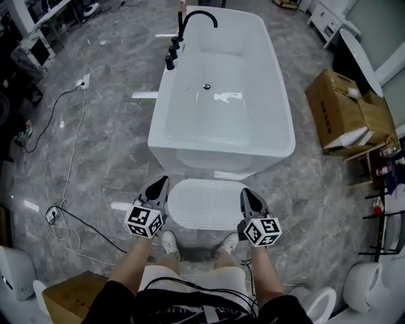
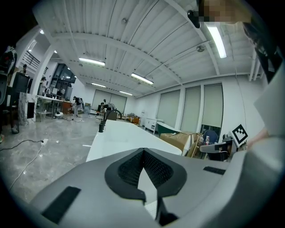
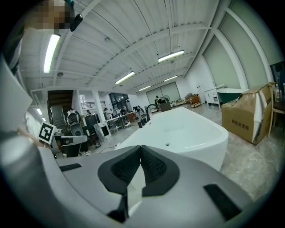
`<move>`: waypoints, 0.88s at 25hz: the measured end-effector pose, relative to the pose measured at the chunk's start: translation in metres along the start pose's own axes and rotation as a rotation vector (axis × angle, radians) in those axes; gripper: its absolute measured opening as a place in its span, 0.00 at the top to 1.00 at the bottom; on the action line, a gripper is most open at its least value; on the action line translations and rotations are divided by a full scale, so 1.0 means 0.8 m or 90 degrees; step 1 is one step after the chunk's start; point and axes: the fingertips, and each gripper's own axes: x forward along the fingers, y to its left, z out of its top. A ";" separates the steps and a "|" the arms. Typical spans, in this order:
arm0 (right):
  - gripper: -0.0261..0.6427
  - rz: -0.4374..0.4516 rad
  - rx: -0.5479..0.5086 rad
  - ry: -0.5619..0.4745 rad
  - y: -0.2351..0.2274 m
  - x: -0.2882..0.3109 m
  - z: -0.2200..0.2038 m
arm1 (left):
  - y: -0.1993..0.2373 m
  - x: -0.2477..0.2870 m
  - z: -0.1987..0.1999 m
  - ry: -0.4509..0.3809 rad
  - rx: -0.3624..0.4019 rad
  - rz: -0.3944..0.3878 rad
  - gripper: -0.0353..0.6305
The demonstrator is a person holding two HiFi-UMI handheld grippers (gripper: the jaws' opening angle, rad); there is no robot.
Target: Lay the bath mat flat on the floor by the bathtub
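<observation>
The white dotted oval bath mat [image 1: 205, 204] hangs spread out just above the grey floor in front of the white bathtub [image 1: 286, 130], over the person's shoes. My left gripper [image 1: 161, 184] is shut on the mat's left end and my right gripper [image 1: 246, 193] is shut on its right end. In the left gripper view the jaws [image 2: 143, 151] meet at the tips with a white sliver of mat [image 2: 143, 183] between the pads. The right gripper view shows the same: closed jaws [image 3: 140, 148] pinching a strip of mat [image 3: 136, 189], with the tub [image 3: 191, 129] beyond.
A black faucet [image 1: 192, 19] stands at the tub's far left corner. Cardboard boxes [image 1: 342, 111] and a rack sit to the right, and a toilet [image 1: 373, 285] stands at bottom right. A black cable [image 1: 66, 215] trails over the floor at left. Another box [image 1: 63, 297] is at bottom left.
</observation>
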 end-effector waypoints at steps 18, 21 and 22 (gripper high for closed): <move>0.92 0.052 -0.044 -0.040 0.092 -0.072 0.150 | -0.044 -0.084 0.169 -0.077 0.026 0.011 0.93; 0.92 0.056 -0.045 -0.051 0.094 -0.079 0.172 | -0.044 -0.091 0.188 -0.086 0.030 0.025 0.93; 0.92 0.058 -0.047 -0.054 0.095 -0.081 0.179 | -0.044 -0.093 0.192 -0.087 0.032 0.030 0.93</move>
